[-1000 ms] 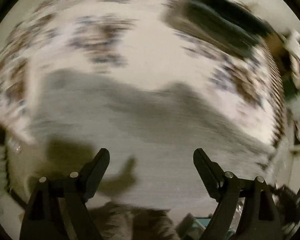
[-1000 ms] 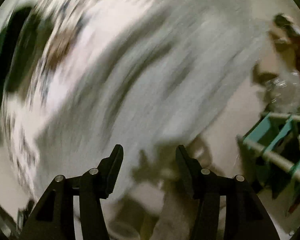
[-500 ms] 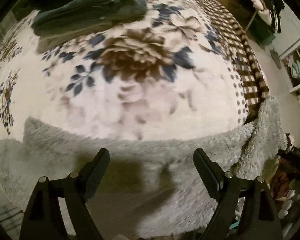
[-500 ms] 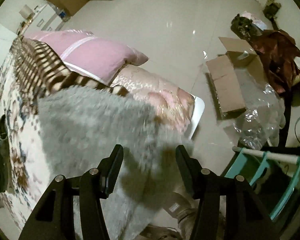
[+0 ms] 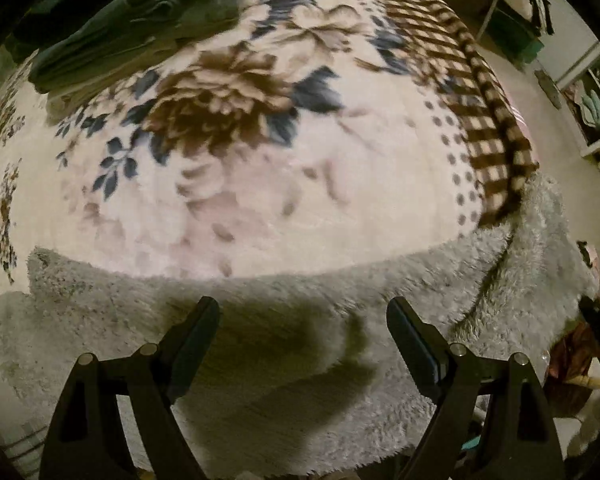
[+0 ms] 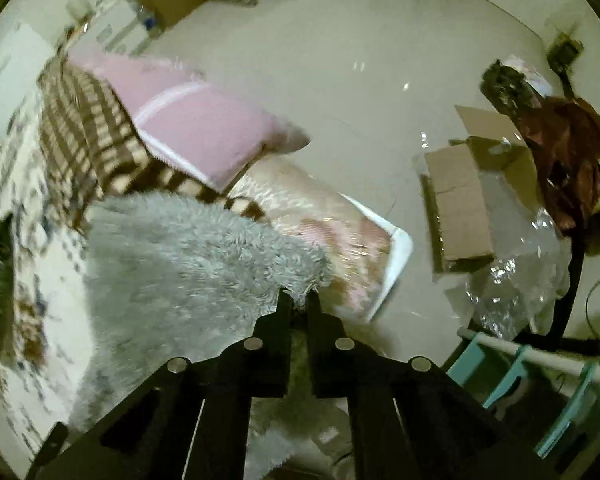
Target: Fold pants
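Observation:
Fluffy grey pants (image 5: 284,344) lie across the near edge of a bed with a floral blanket (image 5: 236,168). My left gripper (image 5: 303,320) is open just above the grey fabric, holding nothing. In the right wrist view the same grey pants (image 6: 188,264) hang over the bed's corner. My right gripper (image 6: 298,300) is shut on the pants' outer edge, with fluffy fabric pinched between the fingertips.
Dark green folded clothes (image 5: 132,28) lie at the far side of the bed. A pink pillow (image 6: 196,124) and a brown checked blanket edge (image 6: 88,132) are at the bed's end. Cardboard boxes (image 6: 460,204), crumpled plastic (image 6: 516,276) and a teal rack (image 6: 540,380) stand on the floor.
My right gripper has closed from open onto the edge of the grey pants. The left gripper stays open over the pants and the view has steadied.

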`<state>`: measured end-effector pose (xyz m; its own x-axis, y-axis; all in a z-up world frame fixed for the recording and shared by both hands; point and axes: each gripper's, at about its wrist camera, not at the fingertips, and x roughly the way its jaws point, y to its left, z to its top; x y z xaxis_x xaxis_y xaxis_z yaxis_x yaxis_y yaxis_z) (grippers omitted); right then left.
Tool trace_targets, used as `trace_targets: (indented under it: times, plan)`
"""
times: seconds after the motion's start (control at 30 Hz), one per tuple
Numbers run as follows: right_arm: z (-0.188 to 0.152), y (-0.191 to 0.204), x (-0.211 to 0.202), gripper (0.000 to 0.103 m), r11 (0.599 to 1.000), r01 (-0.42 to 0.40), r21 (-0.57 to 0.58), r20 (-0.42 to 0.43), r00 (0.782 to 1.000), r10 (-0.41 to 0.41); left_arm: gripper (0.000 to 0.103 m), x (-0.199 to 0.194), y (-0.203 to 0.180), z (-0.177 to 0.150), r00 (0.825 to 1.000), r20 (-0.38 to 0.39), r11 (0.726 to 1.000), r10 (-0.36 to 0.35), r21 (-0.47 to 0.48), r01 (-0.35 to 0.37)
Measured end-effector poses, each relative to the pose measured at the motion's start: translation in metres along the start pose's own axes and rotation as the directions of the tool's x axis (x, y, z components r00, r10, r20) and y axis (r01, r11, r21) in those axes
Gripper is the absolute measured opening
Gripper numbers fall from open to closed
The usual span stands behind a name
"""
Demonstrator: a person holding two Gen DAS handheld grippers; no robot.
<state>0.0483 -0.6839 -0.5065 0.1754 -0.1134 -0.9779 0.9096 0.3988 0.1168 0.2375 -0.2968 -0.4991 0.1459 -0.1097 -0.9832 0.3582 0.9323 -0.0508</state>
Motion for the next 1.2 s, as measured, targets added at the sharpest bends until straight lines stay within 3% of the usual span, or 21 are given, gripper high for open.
trace_targets:
  times: [0.1,0.17,0.23,0.3,0.33,0.37,0.47,0.63,0.73,0.8,0.83,0.87,0.9,0.97,1.03,1.07,1.13,1.2]
  plan:
    - [-0.014,-0.03,-0.01,0.006,0.997,-0.011,0.071,-0.048,0.999,0.014,0.085,0.007,-0.008,-0.007,0.999,-0.031,1.0,-0.01,0.009,0.01]
    - [-0.026,-0.051,-0.004,0.006,0.993,0.038,0.113,-0.091,0.995,-0.028,0.085,0.012,-0.013,-0.011,0.999,-0.046,1.0,-0.013,0.012,0.014]
    - [-0.032,-0.066,0.011,0.007,0.989,0.04,0.143,-0.164,0.986,-0.016,0.085,0.015,-0.017,-0.014,0.998,-0.058,1.0,-0.024,0.017,0.025]
    - [-0.037,-0.083,0.026,0.012,0.979,0.004,0.205,-0.24,0.97,0.046,0.085,0.017,-0.021,-0.016,0.997,-0.066,0.999,-0.031,0.021,0.032]
    - [-0.037,-0.086,0.026,0.014,0.978,-0.005,0.21,-0.239,0.969,0.057,0.085,0.017,-0.023,-0.016,0.997,-0.066,0.999,-0.035,0.022,0.037]
    - [-0.035,-0.086,0.023,0.023,0.981,0.009,0.194,-0.23,0.973,0.037,0.085,0.017,-0.024,-0.016,0.997,-0.065,0.999,-0.041,0.021,0.042]
    - [-0.021,-0.073,-0.001,0.037,0.992,-0.024,0.128,-0.164,0.985,0.045,0.085,0.02,-0.028,-0.013,0.996,-0.064,0.998,-0.058,0.02,0.06]
    - [0.017,-0.007,-0.017,0.041,0.992,-0.091,-0.089,-0.139,0.987,0.078,0.085,0.034,-0.055,0.006,0.992,-0.056,0.989,-0.11,0.091,0.115]
    - [0.03,0.032,0.006,0.041,0.976,-0.098,-0.193,-0.188,0.98,0.061,0.085,0.054,-0.086,0.015,0.983,-0.108,0.967,-0.152,0.192,0.17]
    - [0.037,0.051,0.03,0.041,0.968,-0.105,-0.228,-0.241,0.969,0.048,0.085,0.071,-0.107,0.016,0.98,-0.14,0.945,-0.142,0.277,0.177]
    - [0.038,0.058,0.041,0.041,0.966,-0.105,-0.236,-0.264,0.964,0.04,0.076,0.079,-0.114,0.015,0.979,-0.149,0.934,-0.137,0.31,0.178]
    - [0.039,0.062,0.048,0.041,0.965,-0.105,-0.241,-0.278,0.96,0.035,0.051,0.087,-0.121,0.015,0.979,-0.157,0.924,-0.13,0.34,0.177]
    - [0.04,0.067,0.057,0.041,0.962,-0.102,-0.254,-0.294,0.956,0.024,0.036,0.093,-0.125,0.015,0.981,-0.154,0.918,-0.122,0.359,0.171]
    - [0.04,0.072,0.069,0.04,0.956,-0.068,-0.284,-0.315,0.949,-0.026,0.015,0.093,-0.123,0.017,0.984,-0.121,0.919,-0.134,0.357,0.169]
    - [0.041,0.067,0.073,0.034,0.955,0.01,-0.298,-0.288,0.952,-0.1,0.011,0.086,-0.108,0.024,0.981,-0.085,0.939,-0.176,0.286,0.193]
    - [0.041,0.063,0.076,0.032,0.945,0.063,-0.322,-0.277,0.948,-0.158,0.005,0.083,-0.101,0.028,0.985,-0.061,0.951,-0.163,0.257,0.174]
    - [0.042,0.054,0.08,0.032,0.93,0.126,-0.344,-0.27,0.936,-0.226,0.005,0.082,-0.085,0.034,0.983,-0.066,0.965,-0.172,0.191,0.181]
    - [0.045,0.047,0.075,0.032,0.928,0.135,-0.349,-0.281,0.929,-0.241,0.005,0.081,-0.074,0.037,0.975,-0.082,0.968,-0.204,0.129,0.213]
